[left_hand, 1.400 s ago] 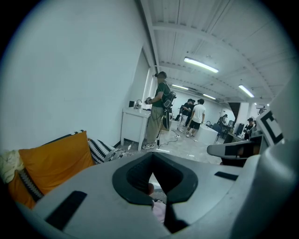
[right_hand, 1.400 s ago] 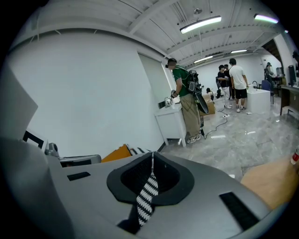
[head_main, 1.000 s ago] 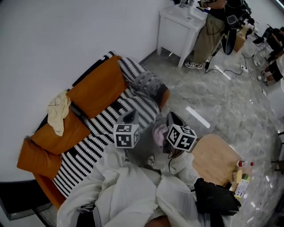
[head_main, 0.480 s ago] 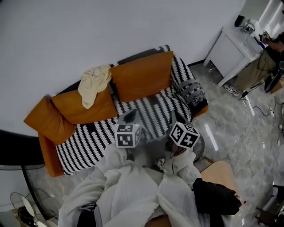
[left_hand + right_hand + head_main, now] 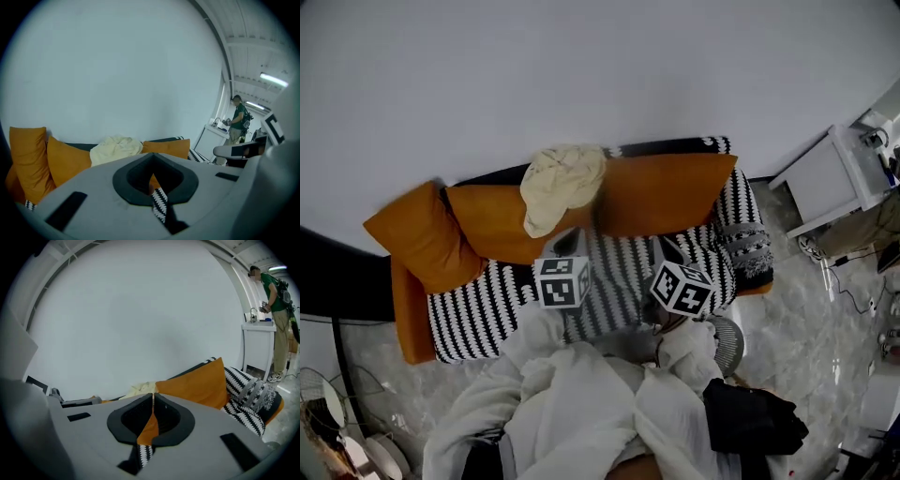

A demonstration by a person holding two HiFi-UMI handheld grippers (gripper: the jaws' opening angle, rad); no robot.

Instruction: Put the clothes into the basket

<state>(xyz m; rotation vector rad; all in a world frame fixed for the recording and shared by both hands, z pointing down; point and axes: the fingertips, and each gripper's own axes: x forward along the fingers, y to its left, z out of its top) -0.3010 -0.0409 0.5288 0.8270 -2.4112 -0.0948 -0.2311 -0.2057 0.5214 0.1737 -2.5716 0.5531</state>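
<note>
Here the person stands facing a sofa (image 5: 487,314) with a black-and-white striped cover, holding both tools side by side over its seat. The left tongs (image 5: 570,241) are closed tip to tip with nothing in them; through the hollow behind the tips only the striped cover and a bit of orange show. The right tongs (image 5: 665,248) are closed the same way, pads meeting along a thin line, and are empty too. The garment (image 5: 562,181), cream and crumpled, lies draped over the top of the back cushions (image 5: 666,192), where two orange ones meet, and hangs partway down their front. It is beyond the left tongs' tips, apart from them and untouched. A third cushion (image 5: 422,234), also orange, stands at the sofa's left end, and a grey patterned pillow (image 5: 746,246) sits at the right end. On the floor just beside the person's right sleeve (image 5: 689,347) a round grey rim (image 5: 729,339) shows; whether it is the basket I cannot tell. Farther right is a white tabletop (image 5: 848,178), and someone in a green top (image 5: 273,296) stands at it.
</note>
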